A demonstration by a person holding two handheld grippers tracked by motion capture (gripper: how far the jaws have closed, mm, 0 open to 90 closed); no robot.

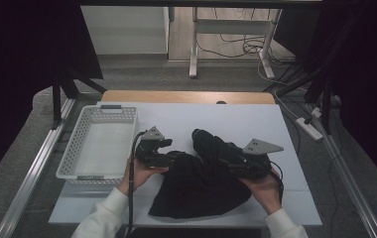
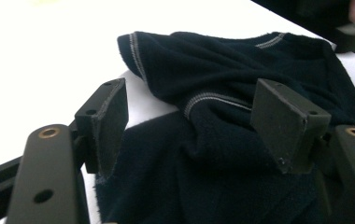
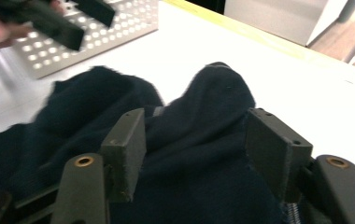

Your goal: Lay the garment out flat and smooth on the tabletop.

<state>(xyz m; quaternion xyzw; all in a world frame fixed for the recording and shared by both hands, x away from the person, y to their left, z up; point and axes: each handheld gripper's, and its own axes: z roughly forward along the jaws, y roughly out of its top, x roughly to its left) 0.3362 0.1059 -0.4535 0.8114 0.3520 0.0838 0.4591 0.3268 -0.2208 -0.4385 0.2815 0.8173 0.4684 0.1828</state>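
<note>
One white basket stands just left of the dark garment.

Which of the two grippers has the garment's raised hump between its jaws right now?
The right gripper: the dark garment rises in a hump between its open jaws. The left gripper sits at the garment's edge nearer the white basket, over flatter folds.

No readable text, label, brand, number or sign appears anywhere.

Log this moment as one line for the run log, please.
scene: black garment crumpled on white table | left gripper: open at garment's left edge | right gripper: open, cloth between jaws | white basket: left of garment
</note>
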